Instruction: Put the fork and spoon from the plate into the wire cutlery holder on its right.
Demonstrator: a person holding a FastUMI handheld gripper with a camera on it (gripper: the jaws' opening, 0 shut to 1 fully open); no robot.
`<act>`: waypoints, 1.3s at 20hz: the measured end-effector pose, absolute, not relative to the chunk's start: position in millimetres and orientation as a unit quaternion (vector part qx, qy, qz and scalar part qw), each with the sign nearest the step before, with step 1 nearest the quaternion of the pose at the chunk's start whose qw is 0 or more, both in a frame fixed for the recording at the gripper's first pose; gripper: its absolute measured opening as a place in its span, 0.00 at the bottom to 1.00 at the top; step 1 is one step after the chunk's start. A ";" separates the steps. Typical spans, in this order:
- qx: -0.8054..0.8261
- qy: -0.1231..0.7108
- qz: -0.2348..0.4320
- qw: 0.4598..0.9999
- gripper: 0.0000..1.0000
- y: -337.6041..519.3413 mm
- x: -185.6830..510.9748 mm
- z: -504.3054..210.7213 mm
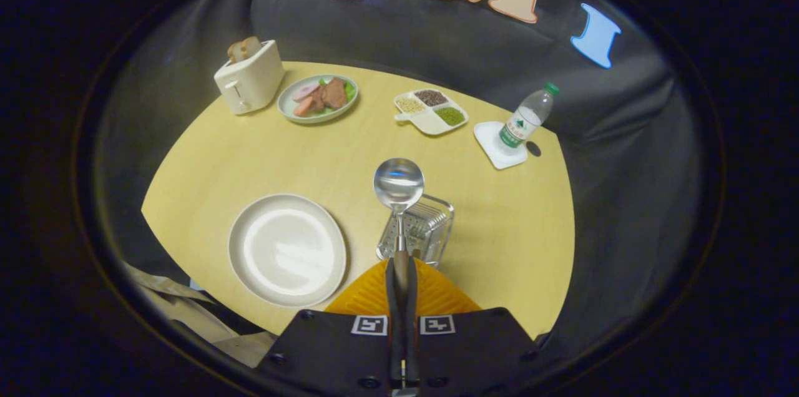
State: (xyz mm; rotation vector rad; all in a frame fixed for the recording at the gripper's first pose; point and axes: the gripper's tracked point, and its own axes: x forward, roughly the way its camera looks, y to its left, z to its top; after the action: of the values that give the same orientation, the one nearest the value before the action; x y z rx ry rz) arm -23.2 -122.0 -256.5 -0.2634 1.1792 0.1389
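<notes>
Pressed together on the handle of one spoon (399, 185), both fingers of the gripper (401, 278) at bottom centre of the frame, the grip taken low on the handle so the bowl stands clear ahead of the fingertips. Bowl held up and out over the wire cutlery holder (417, 230), just beyond the fingers at centre: likely a carry posture, the handle end needing to tip down before going into the basket. No telling whether the fork already sits in the holder (mesh too fine and partly hidden by the spoon).

One plate (287, 249) to the left of the holder, lower left of centre, bare of cutlery, so the spoon looks like the last piece in hand.

Farther up, set along the far edge of the table (512, 247), out of the working path: one toaster (248, 77) with bread at upper left, one dish of food (318, 98) beside it, one divided tray (431, 112) with three fillings at upper centre, one bottle (528, 116) on one white coaster (493, 147) at upper right.
</notes>
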 end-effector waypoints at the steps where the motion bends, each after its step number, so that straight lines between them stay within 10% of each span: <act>1: -0.124 0.560 0.063 0.817 0.05 -128.5 -22.5 -256.1; 16: -0.116 0.573 0.071 0.808 0.15 -131.6 -12.8 -266.3; 22: -0.081 0.529 0.073 0.842 1.00 -115.5 -2.7 -251.7; 26: -0.055 0.483 0.063 0.871 0.99 -102.6 -1.2 -234.8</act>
State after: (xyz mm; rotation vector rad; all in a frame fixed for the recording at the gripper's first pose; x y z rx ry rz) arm -1.2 -102.6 -234.8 -0.1160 1.0105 0.1314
